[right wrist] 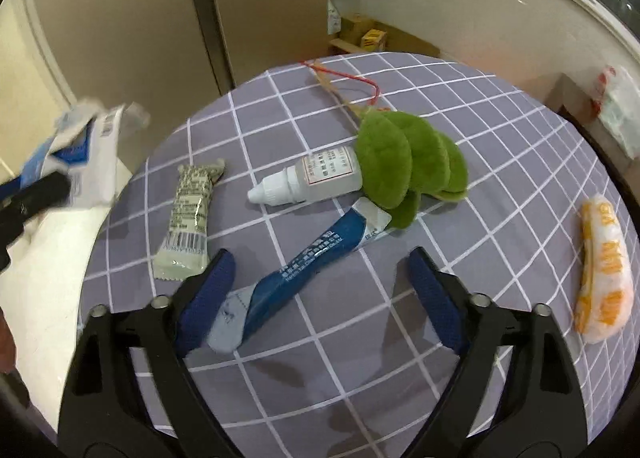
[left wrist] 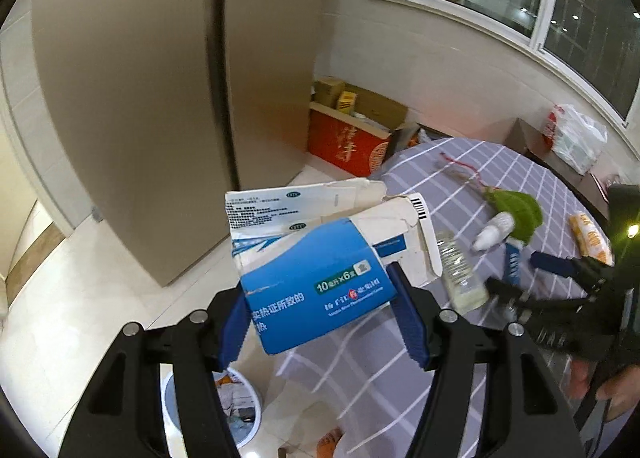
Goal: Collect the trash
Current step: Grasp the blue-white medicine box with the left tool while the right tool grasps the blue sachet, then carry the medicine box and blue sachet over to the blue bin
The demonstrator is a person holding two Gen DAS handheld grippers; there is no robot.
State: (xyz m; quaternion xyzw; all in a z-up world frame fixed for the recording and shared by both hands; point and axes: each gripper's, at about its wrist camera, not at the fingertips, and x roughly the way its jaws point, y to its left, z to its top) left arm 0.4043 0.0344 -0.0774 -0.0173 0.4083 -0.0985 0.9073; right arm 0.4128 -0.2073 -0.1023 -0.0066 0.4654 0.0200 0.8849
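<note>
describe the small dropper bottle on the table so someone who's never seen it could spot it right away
On the round table with the grey checked cloth, find the green leaf-shaped plush near the middle. The dropper bottle lies on its side against it, white nozzle pointing away. It is the only rigid, clear bottle there; its neighbours are flat wrappers and a blue tube.

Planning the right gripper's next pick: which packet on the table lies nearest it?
The twisted blue sachet, running between the open right gripper fingers; the grey-green packet and orange-white wrapper lie outside them.
</note>
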